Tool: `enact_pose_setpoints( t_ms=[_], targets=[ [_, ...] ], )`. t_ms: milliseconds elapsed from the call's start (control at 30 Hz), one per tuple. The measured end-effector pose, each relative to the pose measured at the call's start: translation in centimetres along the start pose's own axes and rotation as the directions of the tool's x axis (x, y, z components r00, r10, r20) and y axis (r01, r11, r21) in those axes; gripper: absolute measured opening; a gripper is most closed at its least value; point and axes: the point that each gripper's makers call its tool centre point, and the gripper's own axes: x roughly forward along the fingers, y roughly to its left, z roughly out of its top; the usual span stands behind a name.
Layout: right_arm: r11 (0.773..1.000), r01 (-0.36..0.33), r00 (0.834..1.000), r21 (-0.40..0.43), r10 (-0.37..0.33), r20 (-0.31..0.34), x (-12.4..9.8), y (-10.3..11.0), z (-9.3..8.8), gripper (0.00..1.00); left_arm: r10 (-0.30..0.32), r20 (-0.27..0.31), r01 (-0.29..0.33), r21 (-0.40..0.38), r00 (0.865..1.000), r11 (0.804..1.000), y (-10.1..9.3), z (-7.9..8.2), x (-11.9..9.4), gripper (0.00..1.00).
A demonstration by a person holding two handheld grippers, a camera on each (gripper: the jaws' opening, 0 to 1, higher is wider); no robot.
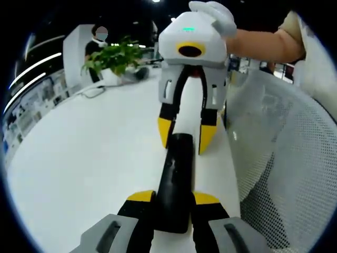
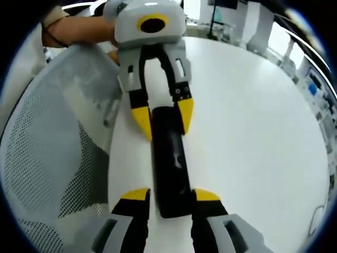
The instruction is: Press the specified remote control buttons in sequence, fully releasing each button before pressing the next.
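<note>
The left gripper's [image 1: 172,199] 2 yellow-tipped fingers [image 1: 141,197] stand narrowly apart with the near end of the black remote [image 1: 176,179] between them, pressed close on both sides. In the right gripper view, the right gripper [image 2: 169,196] stands the same way at the remote's [image 2: 168,158] other end, its fingers [image 2: 136,195] flanking the black body; whether they press it or merely sit beside it cannot be told.

The remote lies flat and lengthwise on the white table [image 1: 89,158], stretched between the 2 grippers, each of which faces the other across it. In the left gripper view the opposite gripper's yellow tips straddle the far end, wider apart than the remote.

The remote lies close to the table's edge. Just beyond that edge stands a white mesh chair back [image 1: 284,158], near the remote on 1 side, so room there is tight. On the other side the tabletop [image 2: 253,132] runs broad and bare.

Farther off, a hand [image 1: 213,16] and forearm hold the opposite gripper. At the table's far rim stands a green potted plant [image 1: 116,55], with a person behind it.
</note>
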Motion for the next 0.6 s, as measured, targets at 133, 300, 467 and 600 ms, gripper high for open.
enact_pose_setpoints(
  t_ms=[133,300,467,600],
  targets=[
    [1.0,0.019,1.0,-0.024,-0.019,-0.007,0.07,0.0,-0.07,0.26,0.0,0.001,0.0,0.001,1.0,1.0,-0.02,0.04,0.01,0.26],
    [1.0,0.022,1.0,-0.022,-0.022,0.002,0.0,0.15,-0.06,0.24,-0.001,0.003,0.001,0.001,1.0,1.0,-0.05,0.07,0.03,0.26],
    [1.0,0.026,1.0,-0.015,-0.026,0.016,-0.02,0.14,-0.05,0.23,-0.002,0.006,0.002,0.0,1.0,1.0,-0.03,0.09,0.05,0.26],
    [0.999,0.032,0.999,-0.001,-0.032,0.032,-0.02,0.03,-0.04,0.22,-0.003,0.008,0.003,-0.005,1.0,1.0,-0.02,0.1,0.06,0.26]
  ],
)
